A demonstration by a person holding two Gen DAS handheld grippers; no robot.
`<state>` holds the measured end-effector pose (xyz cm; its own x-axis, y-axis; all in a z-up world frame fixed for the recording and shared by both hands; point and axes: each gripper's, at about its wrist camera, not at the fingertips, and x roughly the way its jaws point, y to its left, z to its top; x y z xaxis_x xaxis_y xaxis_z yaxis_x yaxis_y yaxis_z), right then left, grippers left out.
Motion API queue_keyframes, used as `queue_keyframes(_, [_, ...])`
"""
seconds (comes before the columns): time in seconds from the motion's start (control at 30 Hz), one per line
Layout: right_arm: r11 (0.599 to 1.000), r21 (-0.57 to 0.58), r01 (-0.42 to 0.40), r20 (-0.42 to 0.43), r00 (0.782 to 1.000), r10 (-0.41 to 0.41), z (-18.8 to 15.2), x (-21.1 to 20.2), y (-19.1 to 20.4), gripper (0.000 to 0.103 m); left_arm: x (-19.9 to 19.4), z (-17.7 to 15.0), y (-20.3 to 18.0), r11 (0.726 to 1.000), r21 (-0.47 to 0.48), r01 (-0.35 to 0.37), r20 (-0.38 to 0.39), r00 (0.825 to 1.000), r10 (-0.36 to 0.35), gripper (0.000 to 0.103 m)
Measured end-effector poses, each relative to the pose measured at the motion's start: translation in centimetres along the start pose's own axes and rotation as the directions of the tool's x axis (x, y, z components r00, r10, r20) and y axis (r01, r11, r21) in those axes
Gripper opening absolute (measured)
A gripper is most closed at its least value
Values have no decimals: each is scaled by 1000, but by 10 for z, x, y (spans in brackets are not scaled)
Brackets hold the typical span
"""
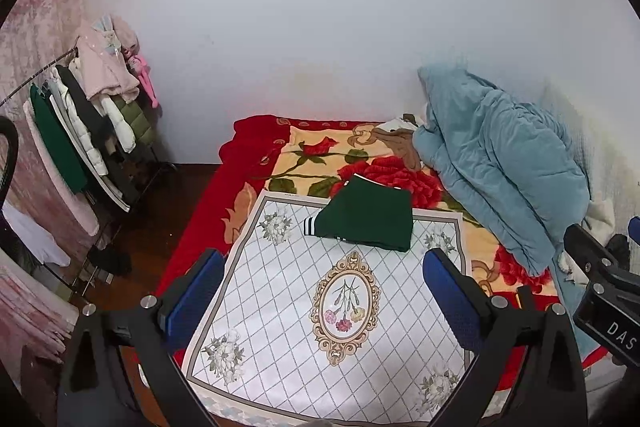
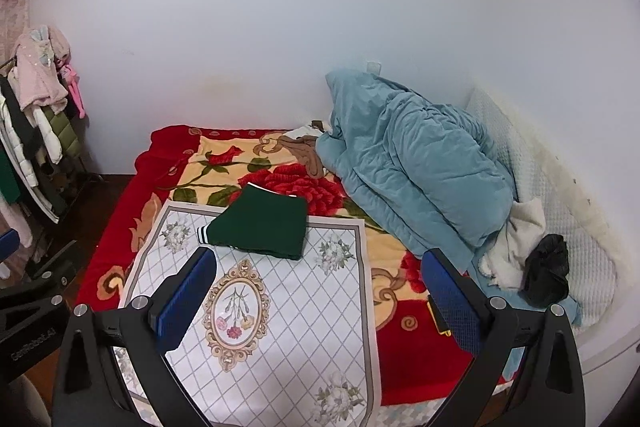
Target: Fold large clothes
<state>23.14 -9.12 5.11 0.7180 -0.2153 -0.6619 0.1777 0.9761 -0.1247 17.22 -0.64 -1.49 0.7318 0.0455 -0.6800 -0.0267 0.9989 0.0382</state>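
A dark green garment [image 1: 370,217] with a white-striped cuff lies folded into a compact rectangle at the far edge of a white floral mat [image 1: 328,315] on the bed. It also shows in the right wrist view [image 2: 262,227] on the mat [image 2: 280,327]. My left gripper [image 1: 324,299] is open and empty, held above the near part of the mat. My right gripper [image 2: 320,295] is open and empty, held above the mat's right side. Both stand back from the garment.
A red floral blanket [image 2: 132,227] covers the bed. A bunched blue quilt [image 2: 412,167] lies at the back right, with a white fleece [image 2: 516,247] and a black item [image 2: 548,275] beside it. A clothes rack [image 1: 80,131] stands left, by the wall.
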Motion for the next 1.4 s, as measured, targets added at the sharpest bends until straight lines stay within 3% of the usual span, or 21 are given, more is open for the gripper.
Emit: queue_keyframes(1.4, [999, -11, -39, -9, 999, 39, 0, -3, -6, 103, -15, -4, -7, 1000, -6, -9, 11, 1000, 9, 102])
